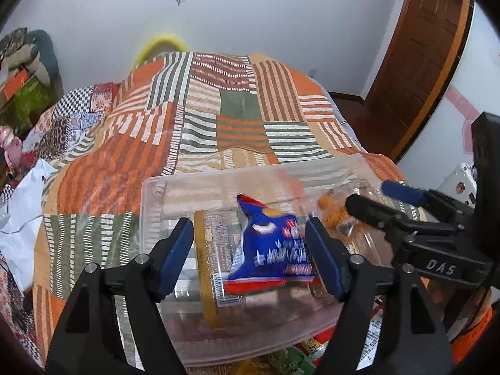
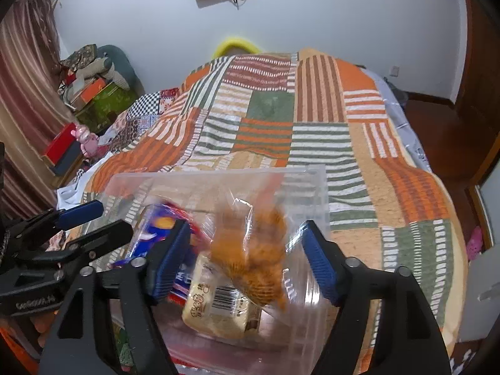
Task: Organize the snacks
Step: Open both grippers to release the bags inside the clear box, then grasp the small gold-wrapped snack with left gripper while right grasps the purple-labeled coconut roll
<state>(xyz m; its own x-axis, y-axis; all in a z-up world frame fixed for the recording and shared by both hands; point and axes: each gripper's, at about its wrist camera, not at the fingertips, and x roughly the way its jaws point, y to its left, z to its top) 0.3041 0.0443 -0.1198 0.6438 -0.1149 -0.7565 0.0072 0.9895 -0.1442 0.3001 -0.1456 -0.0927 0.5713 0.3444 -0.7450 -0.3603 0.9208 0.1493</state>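
While both grippers are held over the clear plastic bin (image 1: 150, 206), a blue snack packet (image 1: 275, 247) with red crimped ends is seen between the spread jaws of the left gripper (image 1: 250, 259), untouched by the pads. An orange-filled clear bag (image 2: 253, 250), blurred, is framed by the wide-open right gripper (image 2: 243, 262), above a pale barcoded pack (image 2: 218, 309). Everything's parked on a striped patchwork bedspread (image 1: 140, 162), with white walls and a wooden door (image 1: 422, 47) behind.

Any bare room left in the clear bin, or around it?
Clear plastic bin: far-left end bare, beyond the blue snack packet. Right side crowded: orange snack bag, beige barcoded pack. Striped patchwork quilt beyond the bin is bare.
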